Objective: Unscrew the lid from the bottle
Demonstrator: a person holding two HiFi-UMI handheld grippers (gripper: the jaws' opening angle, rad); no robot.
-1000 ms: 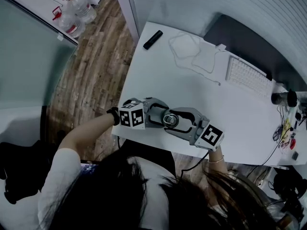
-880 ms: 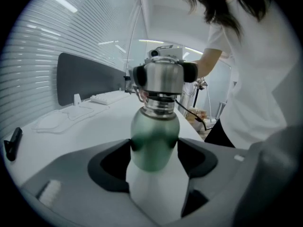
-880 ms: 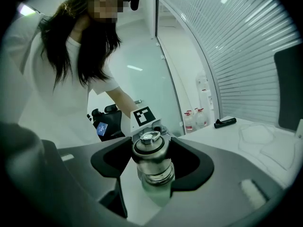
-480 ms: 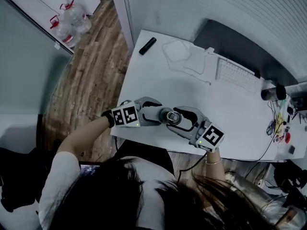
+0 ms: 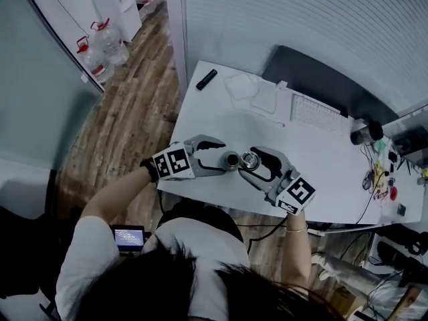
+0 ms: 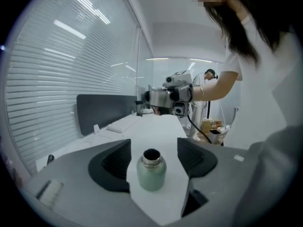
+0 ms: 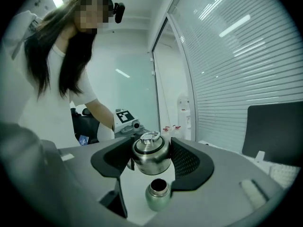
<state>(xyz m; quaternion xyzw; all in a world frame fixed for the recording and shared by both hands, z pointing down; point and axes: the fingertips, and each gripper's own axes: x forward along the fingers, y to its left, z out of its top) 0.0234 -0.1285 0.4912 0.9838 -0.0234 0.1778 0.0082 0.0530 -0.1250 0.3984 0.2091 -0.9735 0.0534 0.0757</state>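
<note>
A small green metal bottle [image 5: 231, 160] stands upright on the white table [image 5: 221, 122], its mouth uncovered. My left gripper [image 5: 225, 158] is open around the bottle [image 6: 151, 169], with a gap showing on each side between body and jaw. My right gripper [image 5: 254, 160] is shut on the steel lid [image 5: 250, 158], held just right of the bottle. In the right gripper view the lid [image 7: 150, 152] sits clamped between the jaws, above the open bottle [image 7: 157, 195]. The left gripper view shows the right gripper [image 6: 168, 96] ahead, lifted off the table.
A white keyboard [image 5: 314, 116], a dark monitor [image 5: 321, 89], a white cable and pad [image 5: 257, 93] and a black remote [image 5: 206, 79] lie farther back. A dark cup [image 5: 361, 134] stands at the right. Both grippers work close to the table's near edge [image 5: 221, 199]. Water jugs [image 5: 100, 45] stand on the floor.
The lid was on the bottle with both grippers pressed together around it. Now the right gripper has drawn away to the right with the lid, and the bottle's mouth is bare.
</note>
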